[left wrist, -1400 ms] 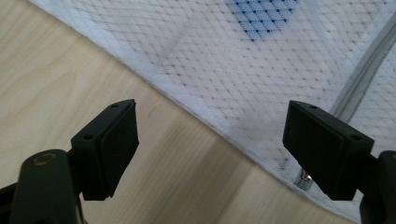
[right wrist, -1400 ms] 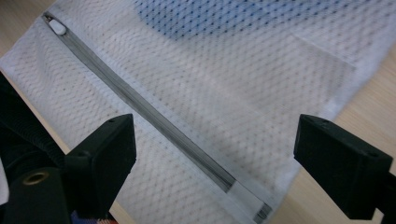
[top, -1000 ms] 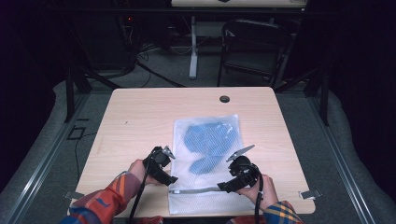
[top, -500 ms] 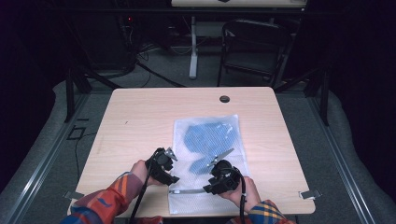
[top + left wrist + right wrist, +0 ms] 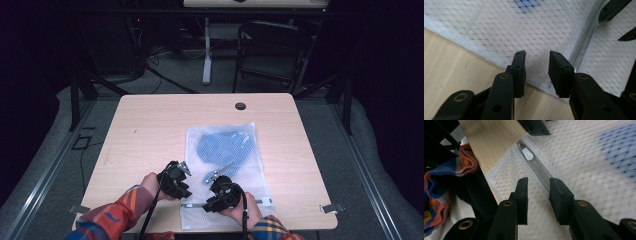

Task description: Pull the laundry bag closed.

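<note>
A white mesh bag [image 5: 227,131] with a blue garment [image 5: 222,146] inside lies on the wooden table [image 5: 150,130]. Its zipper [image 5: 250,202] runs along the near edge. My left gripper [image 5: 184,169] sits at the bag's near left edge; its jaws have just been closing and still stand apart [image 5: 537,66] over the bag's hem, pressing nothing. My right gripper [image 5: 214,176] hovers close beside it. Its jaws have also just been closing, with a gap [image 5: 537,187] left above the mesh next to the zipper track [image 5: 541,171]. The white zipper pull [image 5: 527,154] lies just ahead.
A round cable grommet [image 5: 240,106] sits near the table's far edge. A dark chair [image 5: 270,50] and a desk leg stand beyond the table. Plaid sleeves [image 5: 115,212] come in at the front edge. Bare wood stretches left of the bag.
My right gripper has slid left along the bag's near end, closer to the left gripper. The left gripper has stayed where it was. Both pairs of jaws look narrower.
</note>
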Action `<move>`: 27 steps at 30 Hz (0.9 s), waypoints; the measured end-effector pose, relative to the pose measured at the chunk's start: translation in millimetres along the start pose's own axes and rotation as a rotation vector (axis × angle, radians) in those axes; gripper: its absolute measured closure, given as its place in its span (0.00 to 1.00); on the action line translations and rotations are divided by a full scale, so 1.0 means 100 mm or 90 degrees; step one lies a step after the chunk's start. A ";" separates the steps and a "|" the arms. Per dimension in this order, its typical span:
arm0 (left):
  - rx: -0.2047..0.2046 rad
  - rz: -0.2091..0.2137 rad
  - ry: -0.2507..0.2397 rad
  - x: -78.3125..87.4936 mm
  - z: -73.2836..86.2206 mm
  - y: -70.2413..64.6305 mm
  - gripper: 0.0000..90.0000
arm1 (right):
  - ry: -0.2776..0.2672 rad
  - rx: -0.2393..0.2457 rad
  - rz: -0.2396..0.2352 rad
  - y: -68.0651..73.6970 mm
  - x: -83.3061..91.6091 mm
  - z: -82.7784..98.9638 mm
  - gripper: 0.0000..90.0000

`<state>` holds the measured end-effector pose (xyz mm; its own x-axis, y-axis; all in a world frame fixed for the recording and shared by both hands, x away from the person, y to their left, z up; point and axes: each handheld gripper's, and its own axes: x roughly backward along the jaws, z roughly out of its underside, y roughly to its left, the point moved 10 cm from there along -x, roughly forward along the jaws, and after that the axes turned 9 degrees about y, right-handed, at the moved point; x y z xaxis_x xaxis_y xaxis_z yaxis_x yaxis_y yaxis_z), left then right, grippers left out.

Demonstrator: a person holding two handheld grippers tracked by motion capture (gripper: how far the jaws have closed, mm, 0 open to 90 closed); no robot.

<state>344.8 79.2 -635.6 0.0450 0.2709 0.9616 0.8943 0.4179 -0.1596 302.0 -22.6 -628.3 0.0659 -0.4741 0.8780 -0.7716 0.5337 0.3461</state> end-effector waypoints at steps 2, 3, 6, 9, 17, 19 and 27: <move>-0.005 0.008 0.006 -0.01 0.01 -0.01 0.79 | 0.002 0.000 -0.003 0.02 -0.03 -0.03 0.78; -0.006 0.011 0.014 -0.01 0.02 -0.02 0.81 | 0.001 -0.002 -0.004 0.03 -0.05 -0.05 0.78; -0.010 0.022 0.021 0.00 0.05 -0.03 0.84 | 0.002 -0.001 -0.008 0.06 -0.09 -0.10 0.78; -0.011 0.037 0.028 0.00 0.08 -0.05 0.87 | 0.004 0.004 -0.004 0.06 -0.13 -0.13 0.78; -0.004 0.052 0.052 -0.05 0.13 -0.06 0.90 | 0.012 0.008 -0.011 0.11 -0.27 -0.26 0.81; -0.008 0.049 0.052 -0.05 0.13 -0.06 0.91 | 0.015 0.005 -0.018 0.13 -0.31 -0.28 0.82; 0.013 0.057 0.043 -0.06 0.13 -0.05 0.94 | 0.026 0.003 -0.012 0.14 -0.38 -0.30 0.84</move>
<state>334.6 86.5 -643.8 0.1543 0.2496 0.9560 0.8762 0.4125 -0.2492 307.9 24.0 -646.6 0.1057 -0.4556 0.8839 -0.7730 0.5215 0.3612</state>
